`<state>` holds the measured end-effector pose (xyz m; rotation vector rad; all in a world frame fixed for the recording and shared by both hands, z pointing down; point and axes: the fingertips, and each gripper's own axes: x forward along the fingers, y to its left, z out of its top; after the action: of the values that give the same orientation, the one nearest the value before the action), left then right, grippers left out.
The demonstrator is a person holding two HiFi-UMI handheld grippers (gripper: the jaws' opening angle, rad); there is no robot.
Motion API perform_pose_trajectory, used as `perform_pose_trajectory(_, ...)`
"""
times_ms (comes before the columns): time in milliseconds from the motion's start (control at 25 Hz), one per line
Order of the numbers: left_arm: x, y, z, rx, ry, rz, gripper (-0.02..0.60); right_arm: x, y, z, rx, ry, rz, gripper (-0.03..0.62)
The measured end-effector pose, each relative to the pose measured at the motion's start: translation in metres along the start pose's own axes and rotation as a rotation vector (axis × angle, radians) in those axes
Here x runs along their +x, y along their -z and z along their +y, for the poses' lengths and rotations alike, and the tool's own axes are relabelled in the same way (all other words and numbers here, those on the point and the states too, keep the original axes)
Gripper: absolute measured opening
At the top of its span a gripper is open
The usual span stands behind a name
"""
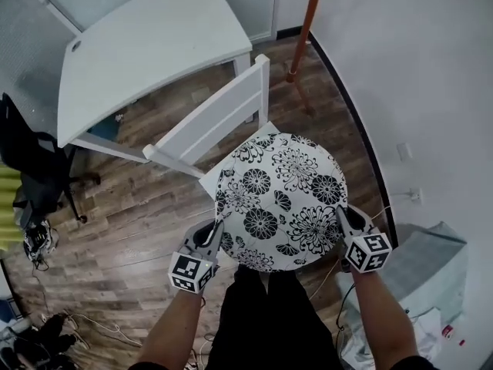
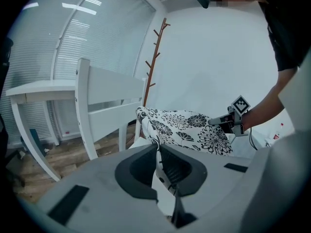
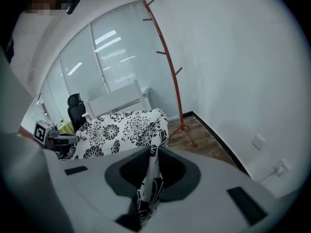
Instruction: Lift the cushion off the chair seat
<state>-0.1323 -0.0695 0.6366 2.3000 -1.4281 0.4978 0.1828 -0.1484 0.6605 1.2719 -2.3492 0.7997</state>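
The round white cushion with black flowers (image 1: pixel 281 200) is held up over the white chair (image 1: pixel 216 122), covering most of the seat; only a corner of the seat (image 1: pixel 208 182) shows below its left edge. My left gripper (image 1: pixel 216 227) is shut on the cushion's near-left rim, and the fabric (image 2: pixel 158 161) runs between its jaws. On the near-right rim my right gripper (image 1: pixel 341 211) is shut too, with the cushion edge (image 3: pixel 151 171) pinched in it. Each gripper view shows the cushion (image 2: pixel 187 127) (image 3: pixel 121 130) stretching toward the other gripper.
A white desk (image 1: pixel 146 48) stands behind the chair. An orange coat stand (image 1: pixel 304 33) rises by the white wall at the right. A black office chair (image 1: pixel 31 168) and loose cables (image 1: pixel 77 322) are at the left. A grey covered thing (image 1: pixel 420 276) sits at the lower right.
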Motion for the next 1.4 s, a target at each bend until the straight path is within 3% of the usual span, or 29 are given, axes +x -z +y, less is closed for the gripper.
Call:
perform_pose_trajectory(640,-0.052,-0.086,-0.024,0.024,-0.028,-0.114,0.018,-0.060,-0.088,0.029,-0.057,-0.035,-0.106,0.047)
perform_pose_trajectory(880,-0.061,-0.094,-0.026,0.067,-0.038,-0.125,0.018,-0.069,-0.090,0.029,-0.080,-0.052,-0.132,0.046)
perform_pose_trajectory(960,-0.058,-0.085,-0.027,0.087,-0.041,-0.131,0.018,-0.064,-0.079,0.027,-0.085,-0.070,-0.145,0.047)
perform_pose_trajectory(1160,-0.013,-0.007,-0.015,0.163,-0.046,-0.115,0.018,-0.002,0.000,0.001,-0.095,-0.130,-0.169,0.048)
perform_pose_trajectory(1400,0.001,0.007,-0.006,0.190,-0.052,-0.126,0.018,0.018,0.014,-0.008,-0.087,-0.150,-0.207,0.048)
